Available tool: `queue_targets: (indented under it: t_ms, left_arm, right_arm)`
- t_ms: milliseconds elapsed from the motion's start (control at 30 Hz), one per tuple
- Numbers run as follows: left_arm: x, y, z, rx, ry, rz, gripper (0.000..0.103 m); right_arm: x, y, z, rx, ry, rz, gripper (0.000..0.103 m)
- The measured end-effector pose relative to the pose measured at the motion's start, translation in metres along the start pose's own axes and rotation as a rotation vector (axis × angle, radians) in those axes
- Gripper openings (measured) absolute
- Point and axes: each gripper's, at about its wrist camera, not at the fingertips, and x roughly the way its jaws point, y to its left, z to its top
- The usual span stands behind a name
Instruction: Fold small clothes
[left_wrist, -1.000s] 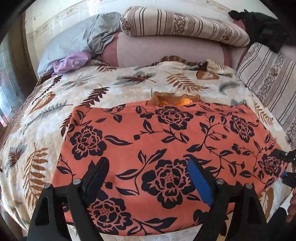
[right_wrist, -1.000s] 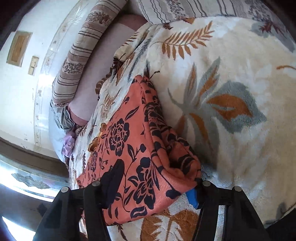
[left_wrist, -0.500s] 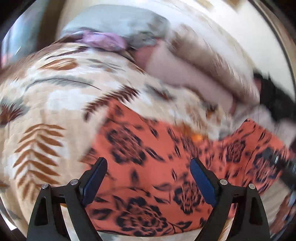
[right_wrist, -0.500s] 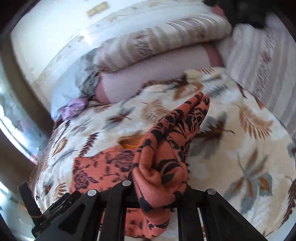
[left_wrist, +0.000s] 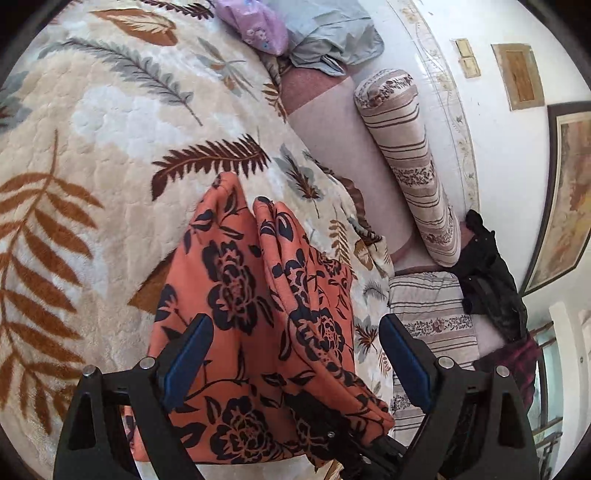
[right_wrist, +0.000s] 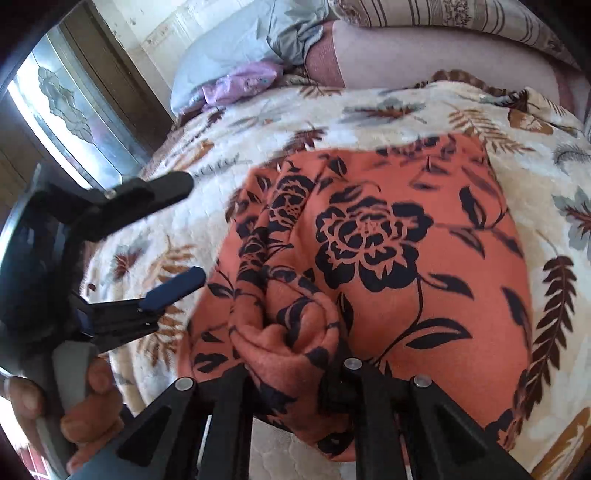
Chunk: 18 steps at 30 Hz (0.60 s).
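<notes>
An orange garment with black flowers (right_wrist: 424, 258) lies on the leaf-patterned blanket (right_wrist: 280, 114), one side doubled over onto the rest. My right gripper (right_wrist: 291, 354) is shut on the bunched edge of that fold, and cloth bulges out between its fingers. In the left wrist view the folded garment (left_wrist: 236, 288) runs away from the camera, with the right gripper (left_wrist: 343, 439) clamped on its near end. My left gripper (left_wrist: 295, 354) is open, with no pad touching cloth. The right wrist view shows the left gripper (right_wrist: 194, 229) just off the garment's left edge, held by a hand (right_wrist: 85, 398).
At the head of the bed lie a striped bolster (left_wrist: 417, 166), a striped cushion (left_wrist: 424, 306), a grey cloth (left_wrist: 328, 33) and a lilac cloth (left_wrist: 255, 26). A black garment (left_wrist: 491, 280) is heaped by the wall. A glass door (right_wrist: 62, 96) stands beyond the bed's left side.
My right gripper shut on the garment's right corner, lifted it and carried it across to the left, doubling the cloth over. My left gripper rolled and swung sideways, staying open.
</notes>
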Motion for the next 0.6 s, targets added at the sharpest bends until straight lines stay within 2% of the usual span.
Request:
queue_targets:
  t_ms: [100, 167, 200, 233, 267, 300, 333, 500, 533, 600]
  left_arm:
    - [0.026, -0.009, 0.01, 0.028, 0.066, 0.046, 0.091]
    - [0.046, -0.01, 0.015, 0.024, 0.114, 0.068, 0.091]
    - [0.056, -0.011, 0.017, 0.026, 0.138, 0.077, 0.086]
    - [0.065, -0.013, 0.018, 0.042, 0.163, 0.082, 0.054]
    - [0.075, -0.015, 0.019, 0.068, 0.198, 0.096, 0.033]
    - [0.08, -0.017, 0.021, 0.09, 0.212, 0.144, 0.02]
    - [0.08, -0.019, 0.023, 0.108, 0.207, 0.156, 0.02]
    - [0.032, -0.052, 0.035, 0.299, 0.085, 0.059, 0.018]
    - [0.027, -0.049, 0.038, 0.316, 0.076, 0.061, 0.018]
    - [0.035, -0.025, 0.046, 0.306, 0.112, 0.113, 0.018]
  right_arm:
    - [-0.016, 0.002, 0.0, -0.008, -0.04, 0.025, 0.013]
    - [-0.011, 0.014, 0.002, -0.017, -0.034, 0.029, 0.013]
    - [-0.009, 0.013, 0.0, -0.015, -0.026, 0.029, 0.013]
    - [-0.007, 0.013, -0.002, -0.029, -0.026, 0.047, 0.013]
    - [-0.004, 0.014, -0.004, -0.03, -0.019, 0.046, 0.013]
    - [-0.003, 0.017, -0.003, -0.04, -0.019, 0.039, 0.013]
    - [-0.006, 0.021, -0.005, -0.059, -0.028, 0.028, 0.013]
    - [-0.026, 0.05, 0.005, -0.134, -0.097, 0.053, 0.013]
    - [-0.026, 0.056, 0.005, -0.142, -0.098, 0.058, 0.013]
    - [-0.011, 0.068, 0.001, -0.165, -0.077, 0.045, 0.017]
